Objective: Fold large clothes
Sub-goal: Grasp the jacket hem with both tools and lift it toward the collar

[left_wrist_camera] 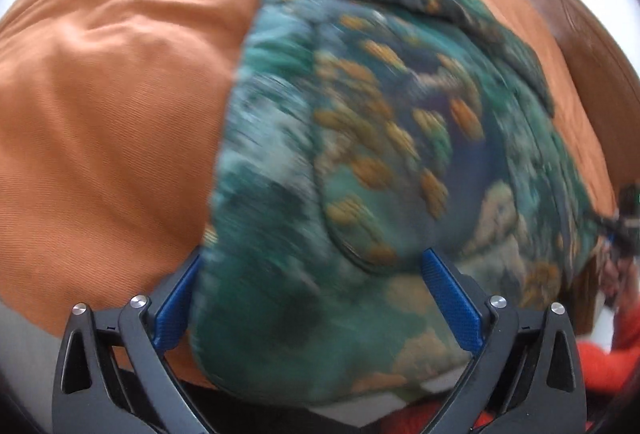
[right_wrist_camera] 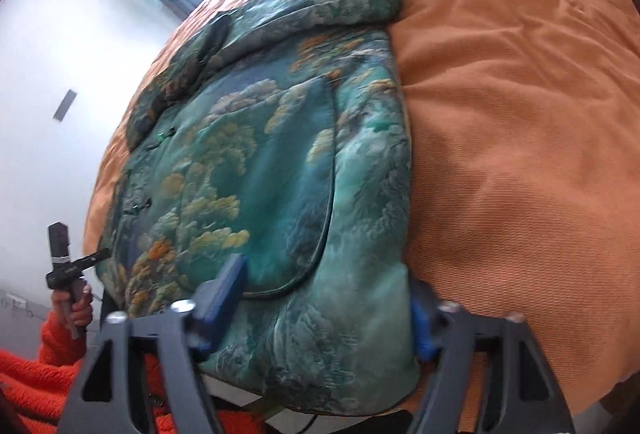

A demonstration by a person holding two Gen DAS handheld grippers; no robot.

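Observation:
A padded green jacket (left_wrist_camera: 360, 122) with a gold and teal landscape print lies flat on an orange bedspread (left_wrist_camera: 112, 82). My left gripper (left_wrist_camera: 312, 258) points down at the near hem, its blue fingers (left_wrist_camera: 452, 298) spread wide with the jacket's corner between them. In the right wrist view the jacket (right_wrist_camera: 272, 154) shows a curved pocket seam and a folded sleeve at the top. My right gripper (right_wrist_camera: 328, 274) straddles the other hem corner, jaws apart, one finger (right_wrist_camera: 228, 286) blurred over the cloth. The left gripper (right_wrist_camera: 64, 266) also appears there, held by a hand at the jacket's left edge.
The bedspread (right_wrist_camera: 520, 114) stretches wide on the far side of the jacket. A brown headboard (left_wrist_camera: 580, 46) stands at the right in the left wrist view. White wall (right_wrist_camera: 60, 54) and a window lie beyond. An orange sleeve (right_wrist_camera: 40, 374) is close below.

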